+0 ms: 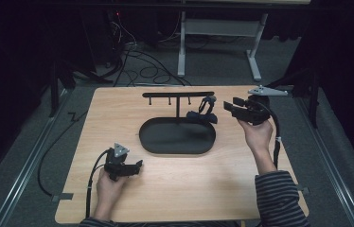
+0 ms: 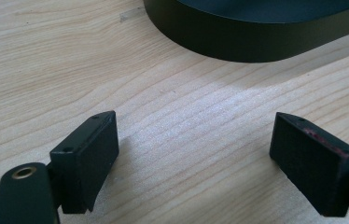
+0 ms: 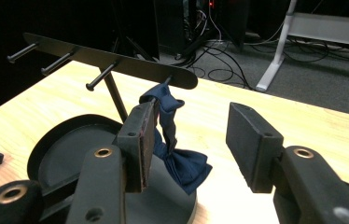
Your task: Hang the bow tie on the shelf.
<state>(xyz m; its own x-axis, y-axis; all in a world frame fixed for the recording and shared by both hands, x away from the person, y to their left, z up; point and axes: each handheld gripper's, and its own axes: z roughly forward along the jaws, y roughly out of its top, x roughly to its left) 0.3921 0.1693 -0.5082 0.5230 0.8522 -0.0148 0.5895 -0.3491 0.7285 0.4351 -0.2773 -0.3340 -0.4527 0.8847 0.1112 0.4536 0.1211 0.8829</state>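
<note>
From the high view we see the left gripper (image 1: 135,166) low and left of centre, the right gripper (image 1: 229,108) beside the hanging navy bow tie (image 1: 202,113). In the left gripper view our jaws gape over bare table (image 2: 70,60). In the right gripper view, jaws apart, empty, the bow tie (image 3: 175,149) at centre.

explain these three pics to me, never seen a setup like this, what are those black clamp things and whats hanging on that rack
A person sits at a wooden table and holds a hand-operated gripper in each hand; there is no robot arm. The wide picture is from a camera above. The other two come from cameras riding on each gripper, looking along its black jaws. The left gripper is open over bare wood near a black oval tray. The right gripper is open, holding nothing, and faces a dark blue bow tie that hangs from the end peg of a black rack standing on the tray.
</note>
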